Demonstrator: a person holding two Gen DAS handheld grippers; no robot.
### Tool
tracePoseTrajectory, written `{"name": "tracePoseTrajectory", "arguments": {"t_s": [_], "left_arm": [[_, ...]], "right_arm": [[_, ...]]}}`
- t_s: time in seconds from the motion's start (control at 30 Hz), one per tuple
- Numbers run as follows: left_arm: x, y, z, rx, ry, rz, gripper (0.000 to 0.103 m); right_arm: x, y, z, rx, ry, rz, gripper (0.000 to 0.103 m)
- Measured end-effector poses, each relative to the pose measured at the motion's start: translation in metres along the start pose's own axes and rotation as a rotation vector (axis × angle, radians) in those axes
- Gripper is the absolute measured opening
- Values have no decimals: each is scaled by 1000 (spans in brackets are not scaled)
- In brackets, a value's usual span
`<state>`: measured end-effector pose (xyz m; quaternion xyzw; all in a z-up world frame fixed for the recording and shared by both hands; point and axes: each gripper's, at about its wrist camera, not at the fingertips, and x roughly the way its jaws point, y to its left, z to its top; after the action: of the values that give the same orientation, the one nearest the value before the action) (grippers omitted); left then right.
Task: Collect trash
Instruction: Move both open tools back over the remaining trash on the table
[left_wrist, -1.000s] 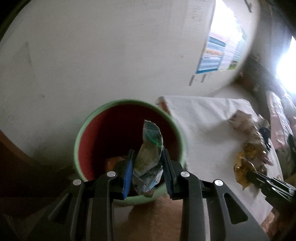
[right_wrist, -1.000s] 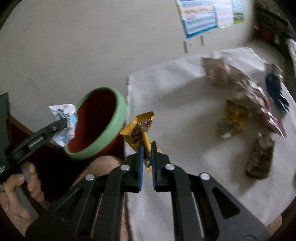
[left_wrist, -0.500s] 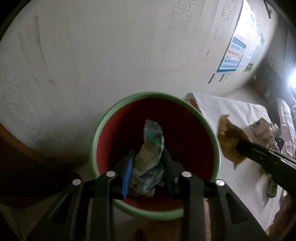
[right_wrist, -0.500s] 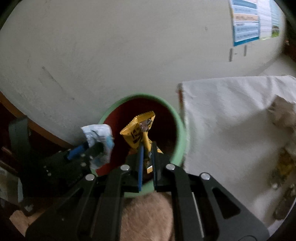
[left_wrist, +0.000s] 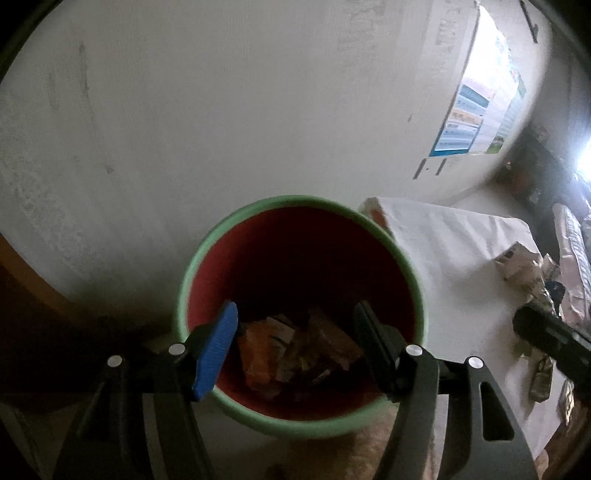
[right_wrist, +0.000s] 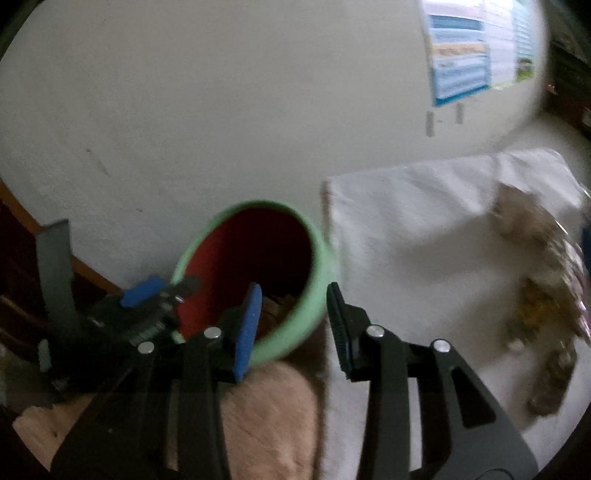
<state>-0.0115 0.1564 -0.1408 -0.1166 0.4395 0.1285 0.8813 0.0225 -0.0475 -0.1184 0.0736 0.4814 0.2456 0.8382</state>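
Note:
A round bin with a green rim (left_wrist: 207, 258) and red inside stands against the wall; it also shows in the right wrist view (right_wrist: 317, 280). Several crumpled wrappers (left_wrist: 295, 350) lie at its bottom. My left gripper (left_wrist: 295, 343) is open and empty just above the bin's mouth. My right gripper (right_wrist: 293, 325) is open and empty over the bin's near right rim. More wrappers (right_wrist: 535, 280) lie blurred on the white cloth (right_wrist: 424, 229) to the right.
The pale wall (left_wrist: 221, 110) rises right behind the bin, with a poster (left_wrist: 472, 118) at the upper right. A brown knee or cushion (right_wrist: 266, 406) sits below the right gripper. Dark wooden furniture (right_wrist: 22, 266) is at the left.
Both grippers have opened. The white-green wrapper has left my left gripper and the yellow wrapper has left my right one. The right gripper has shifted toward the table.

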Motion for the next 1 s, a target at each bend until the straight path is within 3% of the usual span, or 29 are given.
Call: {"name": "tracePoseTrajectory", "arguments": {"t_s": [0.2,0.33,0.43,0.53,0.8,0.87,0.93,0.97,1.0], "left_arm": [[-14,-38,-10,59,-16,-70,63],[-18,-60,-18,105,-14,-95,63],[-18,-75,-25,138,4,-112,63],[-22,-91,-30,182,12,-130,63],[-37,-109,-42,236,22,-147,63],[-41,-110,-43,242,21,-142,63],[-42,-112,-43,247,25,-139,63],[-42,-113,-44,252,29,-139,63],[-42,-115,-43,257,32,-140,63]], "right_arm": [[-38,-73,-31,77,-35,-156,39],[-64,-138,-52,154,-62,-340,45],[-80,-196,-63,303,-81,-395,45],[-78,-225,-57,294,-61,-459,45],[-54,-260,1,304,-110,-341,74],[-38,-277,8,392,-57,-309,74],[-9,-295,4,489,73,-214,74],[-3,-295,0,499,94,-189,68],[-2,-293,-3,500,86,-168,53]]}}
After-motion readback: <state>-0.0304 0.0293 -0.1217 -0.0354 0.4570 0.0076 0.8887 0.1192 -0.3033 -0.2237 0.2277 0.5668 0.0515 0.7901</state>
